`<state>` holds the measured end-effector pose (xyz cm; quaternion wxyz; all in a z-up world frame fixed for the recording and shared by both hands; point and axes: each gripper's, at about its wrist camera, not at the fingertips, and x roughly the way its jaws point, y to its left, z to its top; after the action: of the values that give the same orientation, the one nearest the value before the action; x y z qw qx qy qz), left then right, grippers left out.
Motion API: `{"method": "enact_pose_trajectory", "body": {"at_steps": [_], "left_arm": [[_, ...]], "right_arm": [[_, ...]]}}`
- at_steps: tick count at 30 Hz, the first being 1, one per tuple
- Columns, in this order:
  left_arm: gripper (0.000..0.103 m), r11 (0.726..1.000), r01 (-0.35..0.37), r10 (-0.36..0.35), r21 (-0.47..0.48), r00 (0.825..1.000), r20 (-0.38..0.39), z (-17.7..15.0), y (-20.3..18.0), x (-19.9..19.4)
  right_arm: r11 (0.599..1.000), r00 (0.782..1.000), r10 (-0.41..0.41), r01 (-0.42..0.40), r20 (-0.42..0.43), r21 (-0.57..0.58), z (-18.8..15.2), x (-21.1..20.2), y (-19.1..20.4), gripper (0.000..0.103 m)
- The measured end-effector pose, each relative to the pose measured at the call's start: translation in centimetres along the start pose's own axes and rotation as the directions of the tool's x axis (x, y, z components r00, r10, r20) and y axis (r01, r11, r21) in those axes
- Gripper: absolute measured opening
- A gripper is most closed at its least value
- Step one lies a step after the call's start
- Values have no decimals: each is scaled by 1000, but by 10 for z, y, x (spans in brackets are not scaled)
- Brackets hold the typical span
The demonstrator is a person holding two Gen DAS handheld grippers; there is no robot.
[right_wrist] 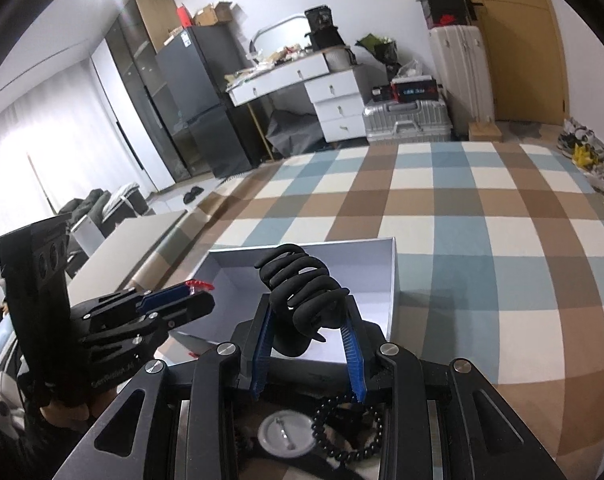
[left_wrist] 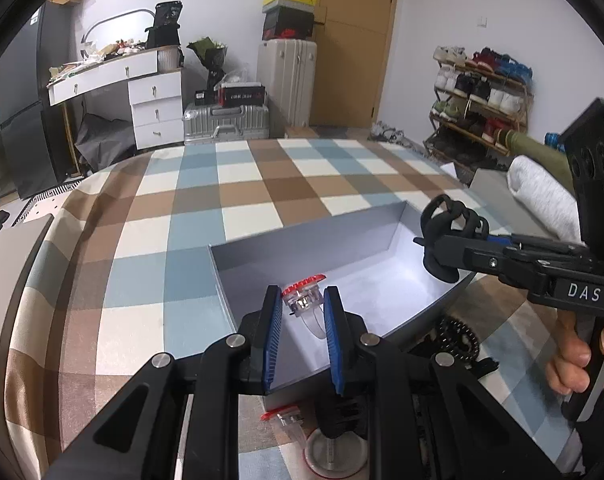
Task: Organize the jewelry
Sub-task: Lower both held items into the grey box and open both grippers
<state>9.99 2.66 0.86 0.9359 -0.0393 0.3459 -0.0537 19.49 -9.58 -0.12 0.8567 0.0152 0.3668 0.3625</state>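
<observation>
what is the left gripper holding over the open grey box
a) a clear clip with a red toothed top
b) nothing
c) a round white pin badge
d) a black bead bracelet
a: in the left wrist view the left gripper has its blue pads pressed on a clear clip with a red toothed top, held above the open grey box; the black bead bracelet lies outside the box on the checked cloth.

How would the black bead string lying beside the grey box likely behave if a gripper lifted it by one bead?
The black bead string lies in loose curves, so it would probably droop. Its round beads may slip between the pads.
</observation>
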Motion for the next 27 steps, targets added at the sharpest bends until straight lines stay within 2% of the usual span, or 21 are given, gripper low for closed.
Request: {"method": "enact_pose_trajectory", "body": {"at_steps": [6,14,22,25,26,27], "left_arm": [[16,1000,-23,23,20,1000,-6,-1,-4,0],[16,999,-35,35,-7,999,-7,2,5,1],[16,1000,-8,8,-20,1000,0,-2,0,-4],[16,1000,-4,4,-11,1000,6,-3,-2,-9],[19,1000,-8,8,-11,1000,6,-3,-1,-10],[27,1000,-14,14,-11,1000,5,-3,-2,-12]], "right_arm": [[1000,998,9,-10,-62,-6,-6,12,3,31],[999,993,41,-43,-112,-14,-11,9,14,31],[1000,995,-17,14,-99,-26,-11,9,16,33],[1000,997,-1,0,-79,-5,-11,4,13,34],[1000,998,1,-2,-69,-7,-10,1,13,37],[1000,999,-3,3,-51,-8,-10,-5,12,42]]}}
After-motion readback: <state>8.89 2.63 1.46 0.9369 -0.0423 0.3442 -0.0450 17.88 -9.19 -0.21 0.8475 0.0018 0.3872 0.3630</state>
